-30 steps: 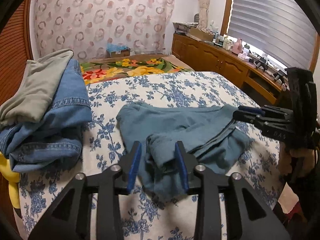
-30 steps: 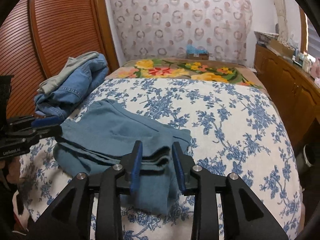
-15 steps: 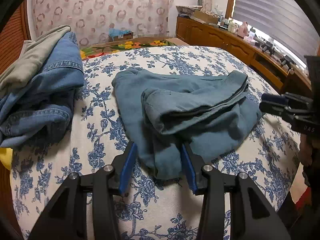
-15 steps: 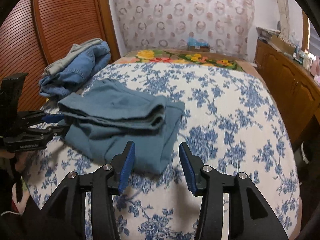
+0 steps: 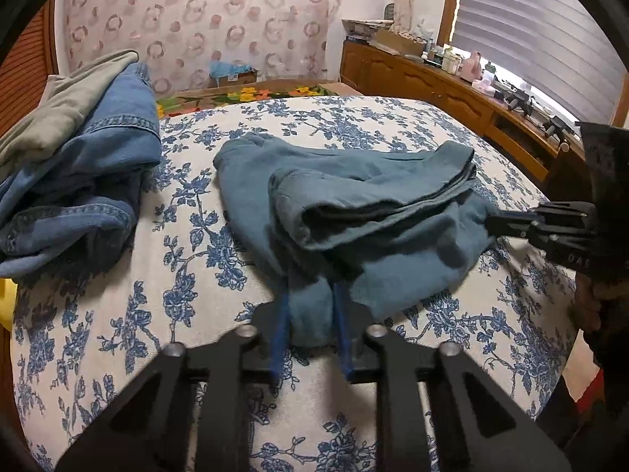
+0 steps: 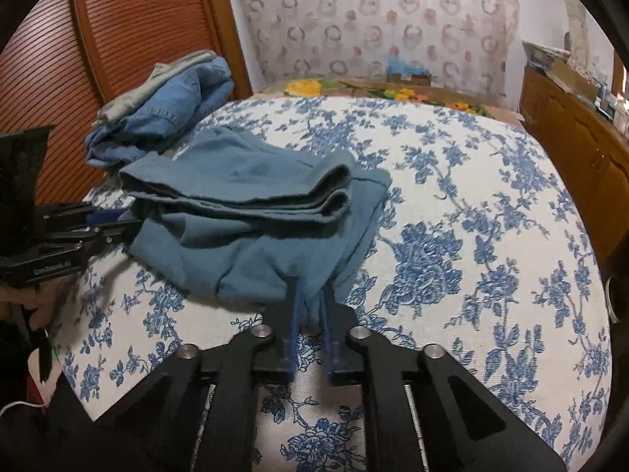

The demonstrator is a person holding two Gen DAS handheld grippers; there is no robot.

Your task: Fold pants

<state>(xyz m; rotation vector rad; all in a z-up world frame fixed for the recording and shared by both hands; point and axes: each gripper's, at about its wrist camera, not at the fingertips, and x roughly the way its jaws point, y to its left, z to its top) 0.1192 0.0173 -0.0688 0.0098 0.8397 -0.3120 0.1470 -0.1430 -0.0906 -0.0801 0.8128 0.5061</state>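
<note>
Teal pants (image 5: 373,196) lie partly folded on the flowered bedspread (image 5: 177,295), a doubled layer on top. In the left wrist view my left gripper (image 5: 311,306) has its jaws closing on a bunch of the pants' near edge, blue pads pressing the cloth. My right gripper (image 5: 495,222) reaches in from the right at the pants' far side. In the right wrist view the pants (image 6: 243,181) spread ahead, and the right gripper (image 6: 312,299) is shut on their near corner. The left gripper (image 6: 118,222) shows at the left edge of the cloth.
A heap of blue jeans with a grey-green garment on top (image 5: 78,165) lies at the bed's left side, also in the right wrist view (image 6: 169,98). A wooden sideboard (image 5: 452,90) runs along the right. Louvred wooden doors (image 6: 118,39) stand behind the heap.
Both grippers have sunk toward the pants' near edge. Their jaws, open half a second ago, have closed on the teal cloth.
</note>
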